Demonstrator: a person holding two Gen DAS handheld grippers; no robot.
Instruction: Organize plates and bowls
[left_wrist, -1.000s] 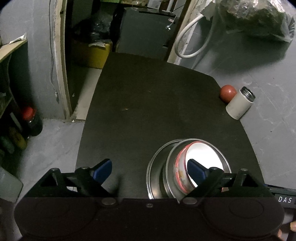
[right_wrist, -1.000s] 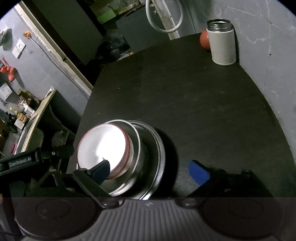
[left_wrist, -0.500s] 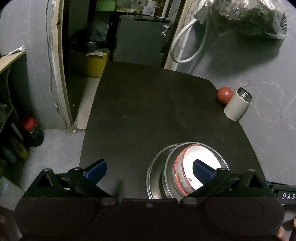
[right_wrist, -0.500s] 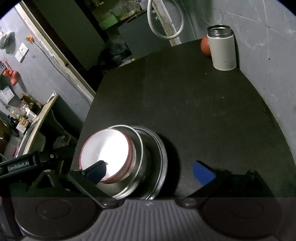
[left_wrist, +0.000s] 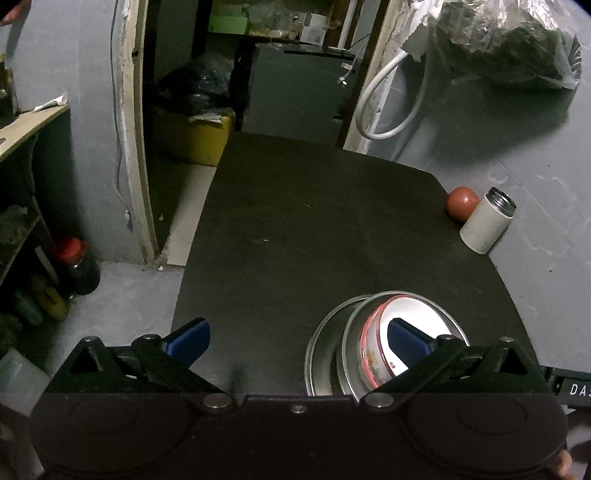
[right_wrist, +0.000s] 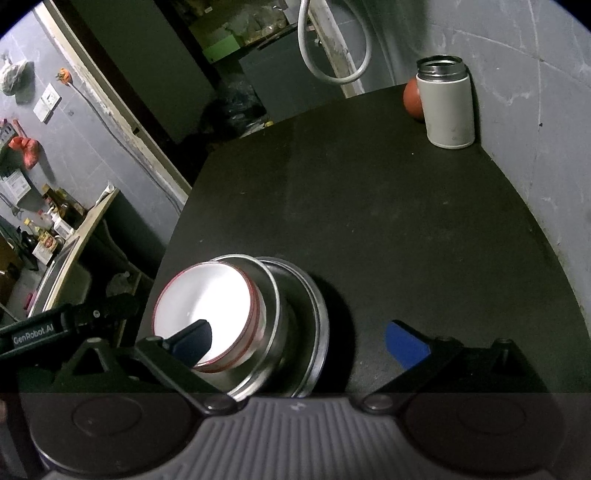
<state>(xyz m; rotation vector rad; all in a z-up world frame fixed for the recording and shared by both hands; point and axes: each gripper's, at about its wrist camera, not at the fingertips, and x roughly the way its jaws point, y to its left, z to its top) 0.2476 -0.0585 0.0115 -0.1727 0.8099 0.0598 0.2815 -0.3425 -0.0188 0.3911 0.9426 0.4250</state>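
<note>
Nested bowls on a dark surface (left_wrist: 295, 236), both tools spread wide.
We see the red-rimmed bowl (right_wrist: 207, 314) stacked inside two metal bowls (right_wrist: 295, 332), well apart from the white flask (right_wrist: 447, 107); left tool (left_wrist: 295, 339) and right tool (right_wrist: 295, 339) grip nothing.

On the table (left_wrist: 295, 229) the stack sits near the front edge, at about five o'clock in the left wrist view; the plate (left_wrist: 321, 354) lies at the bottom, the metal bowl (left_wrist: 351, 354) nests on it, the rimmed bowl (left_wrist: 417, 314) sits inside that; at two o'clock, far back by the wall, the flask (left_wrist: 487, 221) stands with the ball (left_wrist: 461, 203) just behind and left of it, touching or nearly so; the hose (left_wrist: 384, 107) hangs beyond the table's back edge at one o'clock; the shelf (left_wrist: 33, 122) lies off the table at nine o'clock; the left gripper (left_wrist: 297, 341) hangs over the front edge, its right finger above the stack; in the right wrist view the right gripper (right_wrist: 299, 339) hangs likewise, its left finger over the rimmed bowl (right_wrist: 207, 314).
</note>
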